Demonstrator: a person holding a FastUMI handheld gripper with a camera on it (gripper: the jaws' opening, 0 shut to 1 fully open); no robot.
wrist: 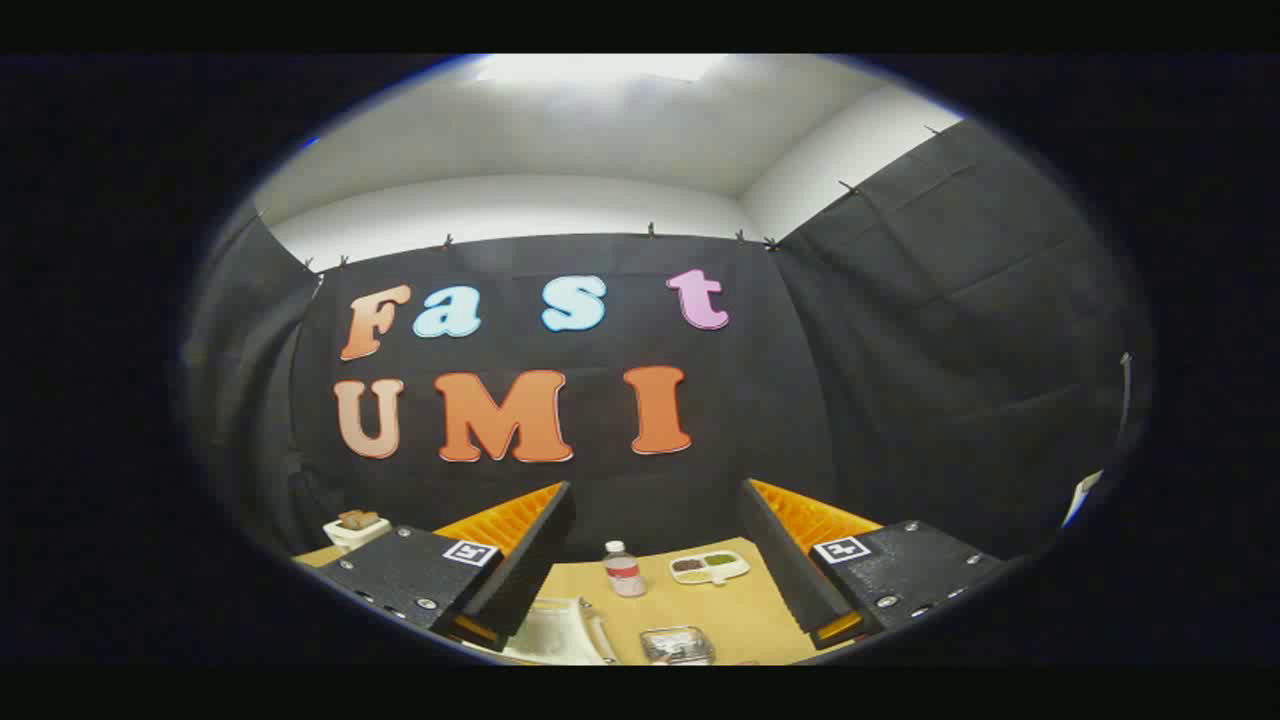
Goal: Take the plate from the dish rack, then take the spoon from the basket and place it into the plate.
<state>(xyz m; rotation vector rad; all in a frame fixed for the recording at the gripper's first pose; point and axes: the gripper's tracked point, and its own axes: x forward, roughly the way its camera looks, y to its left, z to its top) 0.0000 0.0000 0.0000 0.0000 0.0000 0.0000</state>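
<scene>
Fingers (540, 545) of the gripper (655, 560) stand wide apart, black ribbed pads on orange, clamping nothing. Beneath them, toward 6 o'clock on the tan table (740, 610), a whitish, curved-rimmed thing (555, 630), perhaps the plate, is cut off. Ahead at 12 o'clock: a small bottle (624, 570), a two-well dish (709, 567).

Bright ceiling light (598, 68) up top blows out to glare, booth's dim below, and fisheye bends and softens everything toward the edges.
</scene>
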